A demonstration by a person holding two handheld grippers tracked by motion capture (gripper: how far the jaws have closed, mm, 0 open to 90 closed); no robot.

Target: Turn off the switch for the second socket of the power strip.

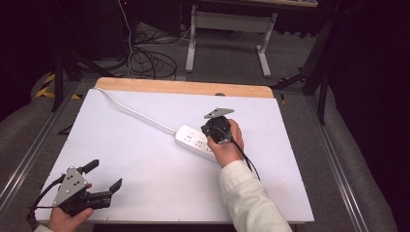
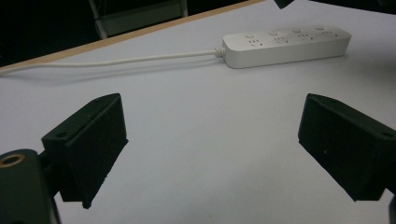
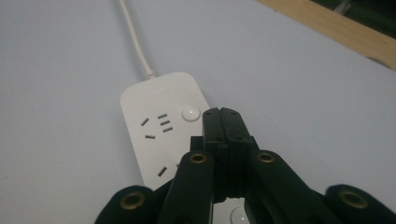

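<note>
My high view looks down the table (image 1: pixel 145 159); both gripper views sit low, sharing the power strip (image 2: pixel 286 44), nearest my right gripper (image 3: pixel 224 116).

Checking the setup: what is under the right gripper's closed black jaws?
The white plastic power strip lies under the shut right gripper, on the white table. Its sockets and one round button show; the part beneath the gripper is covered.

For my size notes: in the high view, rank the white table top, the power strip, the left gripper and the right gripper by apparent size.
1. White table top.
2. Left gripper, jaws open.
3. Power strip and right gripper, shut above it: unranked, since the gripper and hand cover part of the strip.
</note>
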